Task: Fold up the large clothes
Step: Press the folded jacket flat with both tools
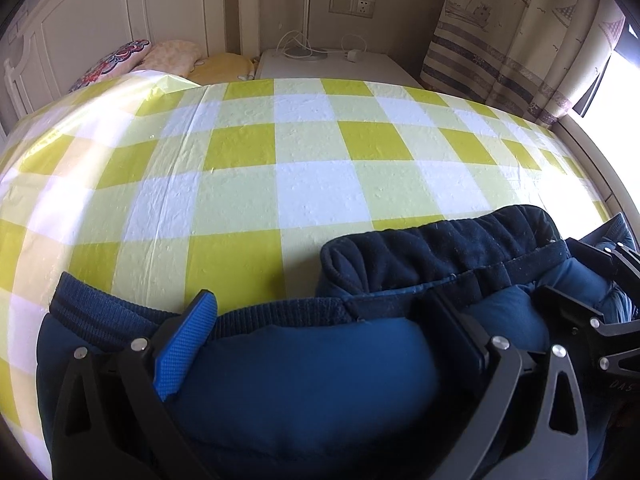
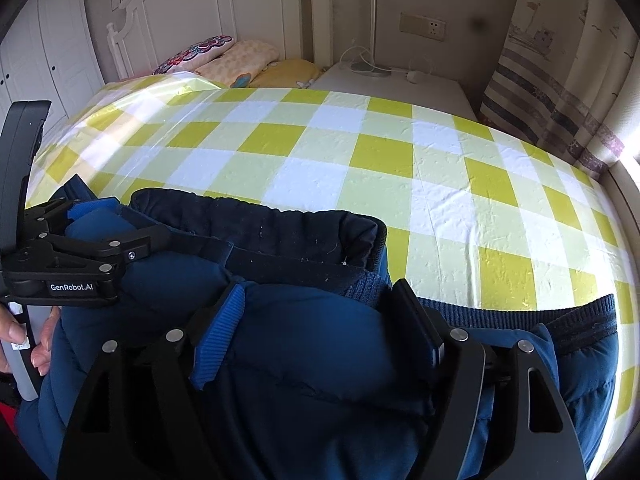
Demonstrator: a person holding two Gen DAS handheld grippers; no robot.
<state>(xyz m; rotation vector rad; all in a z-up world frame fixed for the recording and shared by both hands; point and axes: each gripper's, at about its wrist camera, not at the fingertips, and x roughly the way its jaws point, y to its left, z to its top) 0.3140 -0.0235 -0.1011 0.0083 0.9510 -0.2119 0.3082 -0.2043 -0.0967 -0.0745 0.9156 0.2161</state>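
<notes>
Blue padded jacket (image 1: 304,364) sits bunched at the near edge of the bed, on the yellow checked cover (image 1: 312,184); ribbed hem (image 1: 280,312) and dark fleece collar (image 1: 440,240) face the far side. Left gripper (image 1: 324,336) has its fingers spread wide, straddling a puffy roll of the fabric just behind the hem; pads look pressed against the bulge, but I can't tell if that's a real clamp or just resting on it. Right gripper (image 2: 320,328) is the same story: fingers wide, blue pad (image 2: 220,340) on one side of a thick fold, black finger on the other, near the collar (image 2: 260,224). Both tools are close together, the left one visible in the right view (image 2: 80,256). My read: jacket is partly bundled, fold not finished. To do this step well: close down until the padding compresses and the outer shell is caught, not just the loft. Grab near the hem band, it's firmer. Move both grippers together, keep the edge taut and level. Puffy fill will spring back, so press the fold flat before releasing.
</notes>
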